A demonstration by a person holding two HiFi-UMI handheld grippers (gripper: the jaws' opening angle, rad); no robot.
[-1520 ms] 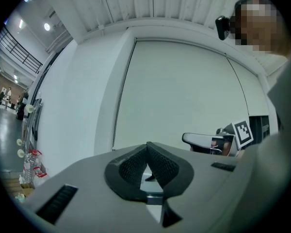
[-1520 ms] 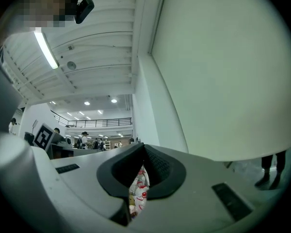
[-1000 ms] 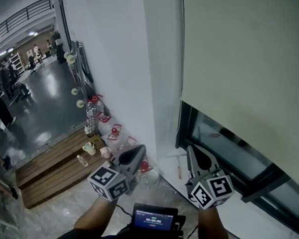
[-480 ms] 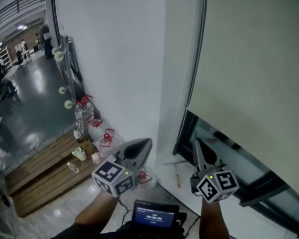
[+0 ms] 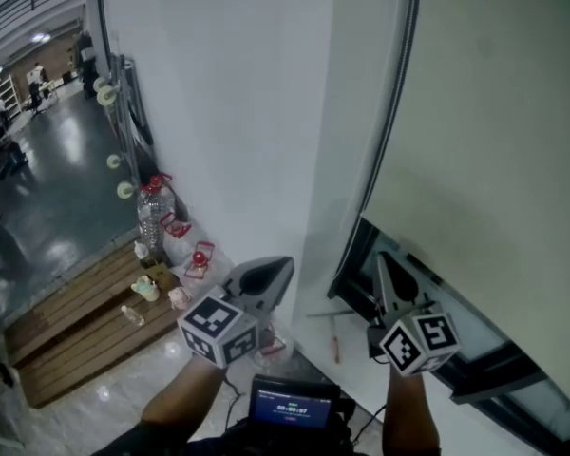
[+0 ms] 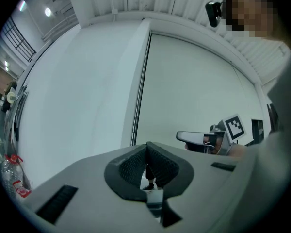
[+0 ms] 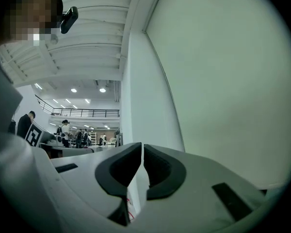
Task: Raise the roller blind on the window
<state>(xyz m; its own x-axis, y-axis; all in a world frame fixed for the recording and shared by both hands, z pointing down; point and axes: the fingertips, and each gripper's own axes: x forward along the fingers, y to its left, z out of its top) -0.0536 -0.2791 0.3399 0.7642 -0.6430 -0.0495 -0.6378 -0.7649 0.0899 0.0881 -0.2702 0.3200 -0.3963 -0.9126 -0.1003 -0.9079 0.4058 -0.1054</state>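
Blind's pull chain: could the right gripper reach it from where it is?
Probably yes. The pull chain hangs free close ahead of the right gripper, nothing between them; its jaws have just been opening, empty.

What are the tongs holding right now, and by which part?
Nothing. The left tongs are shut and empty; the right tongs have just been opening, with nothing between them.

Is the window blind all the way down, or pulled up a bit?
Up a bit. The pale fabric roller blind ends above dark window glass that shows beneath its bottom edge.
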